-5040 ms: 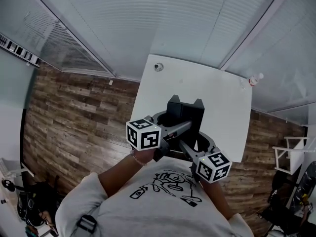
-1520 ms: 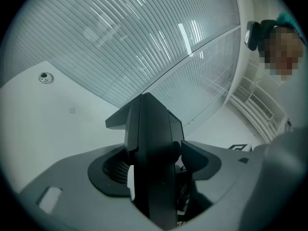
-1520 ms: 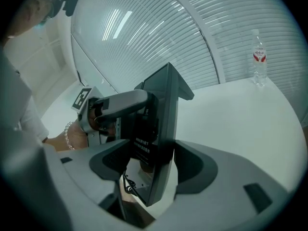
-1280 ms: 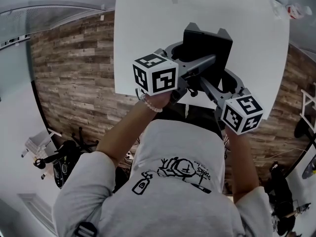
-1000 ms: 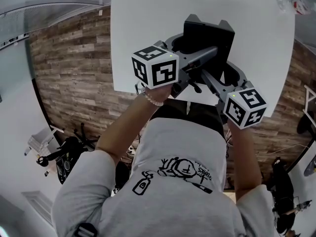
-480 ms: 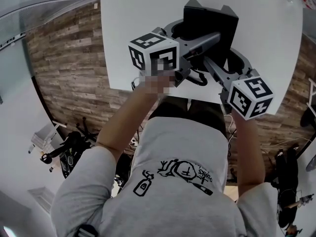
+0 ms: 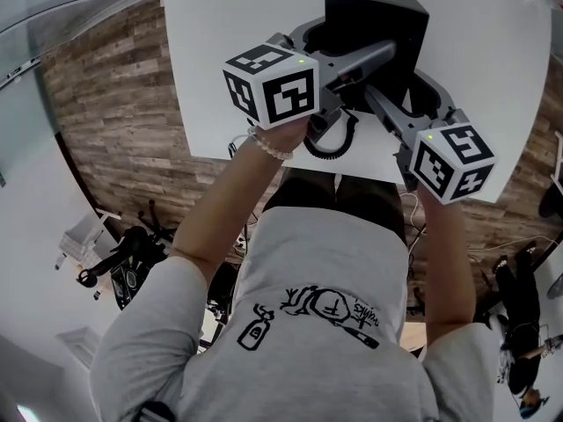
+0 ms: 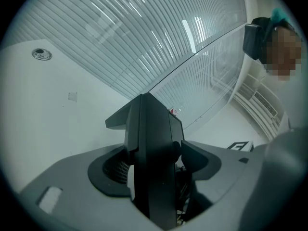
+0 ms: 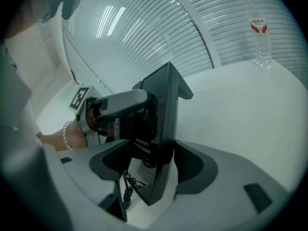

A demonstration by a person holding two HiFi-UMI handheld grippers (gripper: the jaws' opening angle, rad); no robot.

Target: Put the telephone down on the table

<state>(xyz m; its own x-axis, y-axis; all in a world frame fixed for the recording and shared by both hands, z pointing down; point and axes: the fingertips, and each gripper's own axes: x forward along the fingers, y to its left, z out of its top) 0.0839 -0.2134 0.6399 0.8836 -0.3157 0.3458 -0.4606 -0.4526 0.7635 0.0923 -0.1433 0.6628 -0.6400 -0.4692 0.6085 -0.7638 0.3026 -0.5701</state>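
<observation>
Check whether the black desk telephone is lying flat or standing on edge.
On edge: the black desk telephone stands upright, clamped in the left gripper and right gripper, its black coiled cord hanging beneath.

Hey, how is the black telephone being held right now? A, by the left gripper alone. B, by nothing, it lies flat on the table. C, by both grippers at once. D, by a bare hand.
C: the telephone stands upright between the jaws of the left gripper and of the right gripper, both clamped on it.

Left claw point(image 8: 153, 165), right claw point(image 9: 153, 170) both clamped on telephone point(image 7: 376, 14), angled downward.
</observation>
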